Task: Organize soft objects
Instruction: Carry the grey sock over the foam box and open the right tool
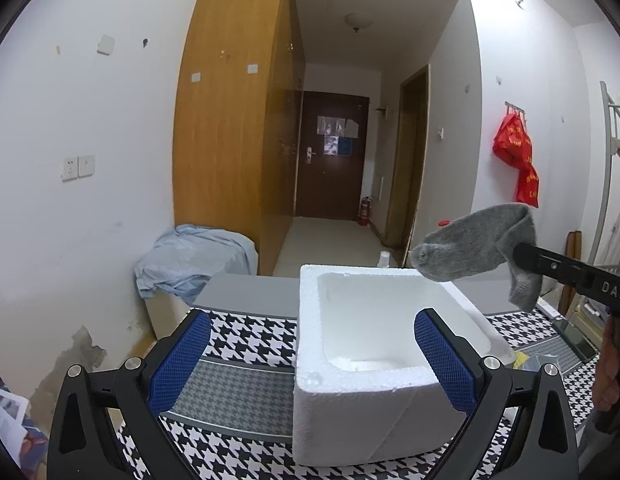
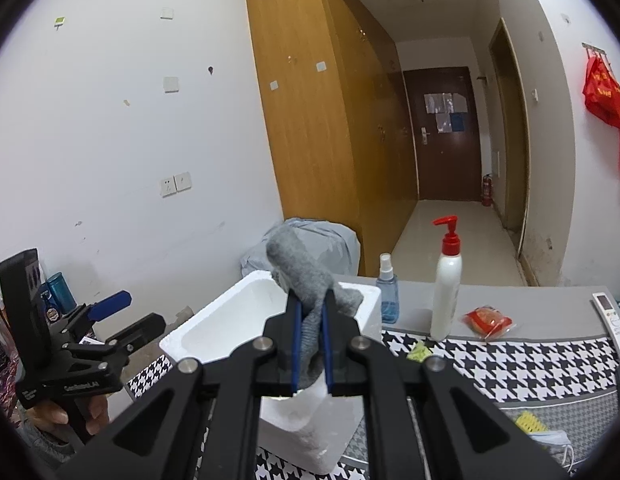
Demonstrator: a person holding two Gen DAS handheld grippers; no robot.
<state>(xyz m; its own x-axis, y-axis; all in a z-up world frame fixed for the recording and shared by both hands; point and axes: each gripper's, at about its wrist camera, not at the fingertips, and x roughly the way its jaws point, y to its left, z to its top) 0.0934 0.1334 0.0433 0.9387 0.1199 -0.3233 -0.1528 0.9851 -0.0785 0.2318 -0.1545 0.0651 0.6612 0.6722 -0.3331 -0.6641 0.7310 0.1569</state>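
Observation:
A grey sock (image 2: 305,280) hangs clamped in my right gripper (image 2: 310,308), which is shut on it above the white foam box (image 2: 229,320). From the left wrist view, the same sock (image 1: 482,246) dangles over the far right corner of the foam box (image 1: 350,412), pinched by the right gripper (image 1: 524,258) coming in from the right. My left gripper (image 1: 312,356) stands open at the box's near side, its blue pads (image 1: 181,356) apart with nothing between them. The left gripper (image 2: 117,312) also shows at the left in the right wrist view, held by a hand.
The houndstooth cloth (image 2: 490,356) covers the table. On it stand a white pump bottle (image 2: 448,296), a small blue spray bottle (image 2: 386,292), a red packet (image 2: 488,322) and a remote (image 2: 610,312). A blue-covered bin (image 1: 193,252) sits behind the table.

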